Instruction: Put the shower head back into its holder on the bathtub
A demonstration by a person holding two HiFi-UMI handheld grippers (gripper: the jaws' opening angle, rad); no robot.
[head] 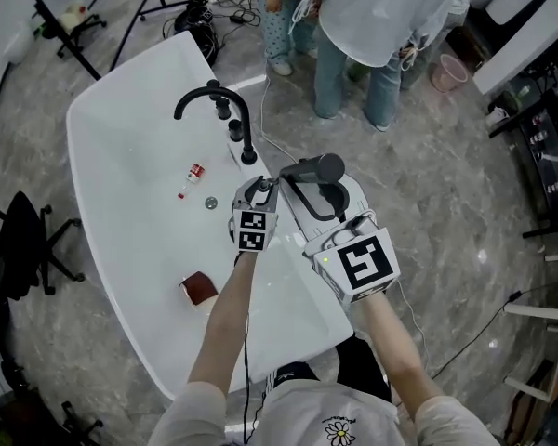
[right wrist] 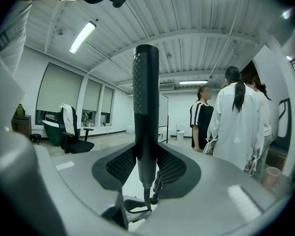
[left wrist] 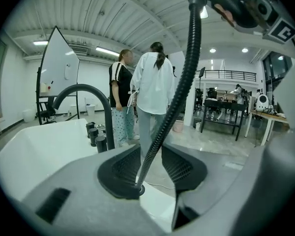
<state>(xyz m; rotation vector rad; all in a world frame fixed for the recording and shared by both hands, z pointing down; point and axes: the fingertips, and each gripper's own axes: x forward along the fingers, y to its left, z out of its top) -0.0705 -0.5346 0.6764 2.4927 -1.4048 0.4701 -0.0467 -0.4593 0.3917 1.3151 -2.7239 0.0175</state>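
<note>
My right gripper [head: 333, 203] [right wrist: 145, 168] is shut on the black shower head [head: 316, 169] [right wrist: 145, 107]. Its pads press both sides of the handle, which stands upright in the right gripper view. A grey fitting [right wrist: 132, 206] lies just under the handle's lower end; I cannot tell whether they touch. The ribbed black hose [left wrist: 184, 77] runs down between the jaws of my left gripper [head: 263, 186] [left wrist: 150, 168]. Those jaws stand open, with a gap on each side of the hose. Both grippers hang over the right rim of the white bathtub [head: 121, 147].
A black arched faucet [head: 216, 98] [left wrist: 88, 95] with black knobs [head: 234, 124] stands on the tub's rim. A small bottle [head: 193, 173], a drain [head: 211, 203] and a brown object [head: 200, 288] lie inside the tub. People [head: 372, 26] stand beyond it. Cables [head: 205, 12] cross the floor.
</note>
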